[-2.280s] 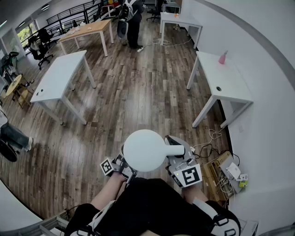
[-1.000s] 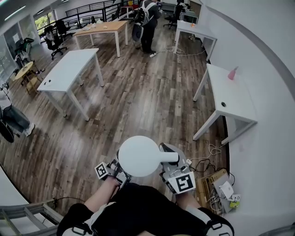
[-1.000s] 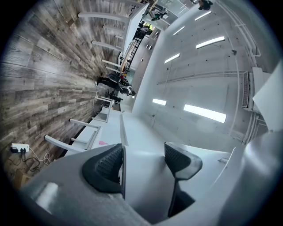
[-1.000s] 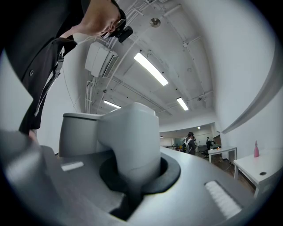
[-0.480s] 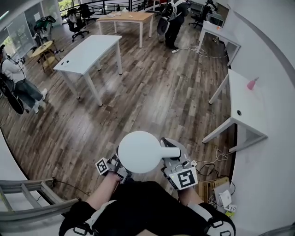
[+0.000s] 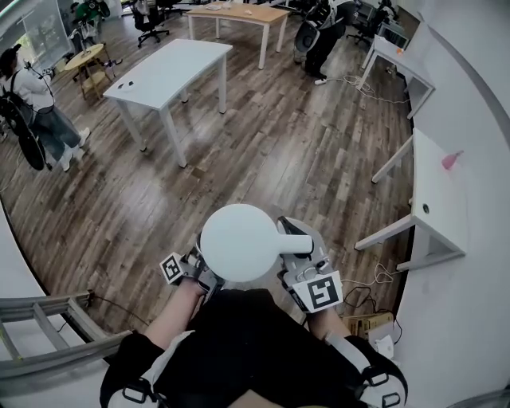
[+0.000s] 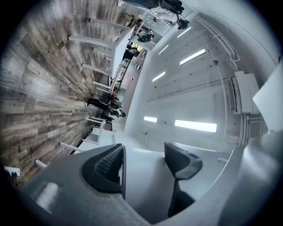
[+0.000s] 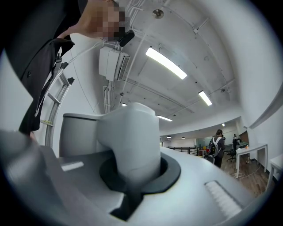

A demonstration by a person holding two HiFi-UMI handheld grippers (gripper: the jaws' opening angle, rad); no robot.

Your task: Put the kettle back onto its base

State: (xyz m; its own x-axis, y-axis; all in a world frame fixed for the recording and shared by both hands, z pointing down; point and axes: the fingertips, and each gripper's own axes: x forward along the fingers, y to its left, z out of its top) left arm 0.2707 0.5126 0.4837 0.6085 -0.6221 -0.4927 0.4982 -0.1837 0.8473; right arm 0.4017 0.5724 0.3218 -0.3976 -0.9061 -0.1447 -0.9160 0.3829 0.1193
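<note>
**Kettle held in the air by its handle, above a wood floor**

Seen from above, a white kettle (image 6: 239, 241) hangs in front of the wearer's chest. Its round lid faces the camera and its handle (image 6: 296, 245) points to the picture's right. It is up in the air over a brown wood floor (image 6: 263, 151).

The right gripper (image 6: 303, 256) is clamped on the handle. In the right gripper view the pale handle fills the space between the dark jaws. They sit tight against it on both sides, and the kettle's body rises just behind.

The left gripper (image 6: 194, 271) sits low at the kettle's left side, partly under the lid's edge from this angle. In the left gripper view its jaws stand apart, with nothing between the ribbed dark pads (image 7: 105, 168). A pale curved surface fills that view's right edge. Whether this gripper touches the kettle cannot be told.

The wearer's dark top (image 6: 247, 343) fills the bottom of the head view. Farther off, a white table (image 6: 171, 68) stands at upper left, with a wooden table (image 6: 239, 14) behind it. A white desk (image 6: 438, 191) runs along the wall on the right. One person (image 6: 36, 103) stands at the left edge and another (image 6: 323, 32) is near the top. Part of a metal ladder (image 6: 44, 319) shows at lower left.
</note>
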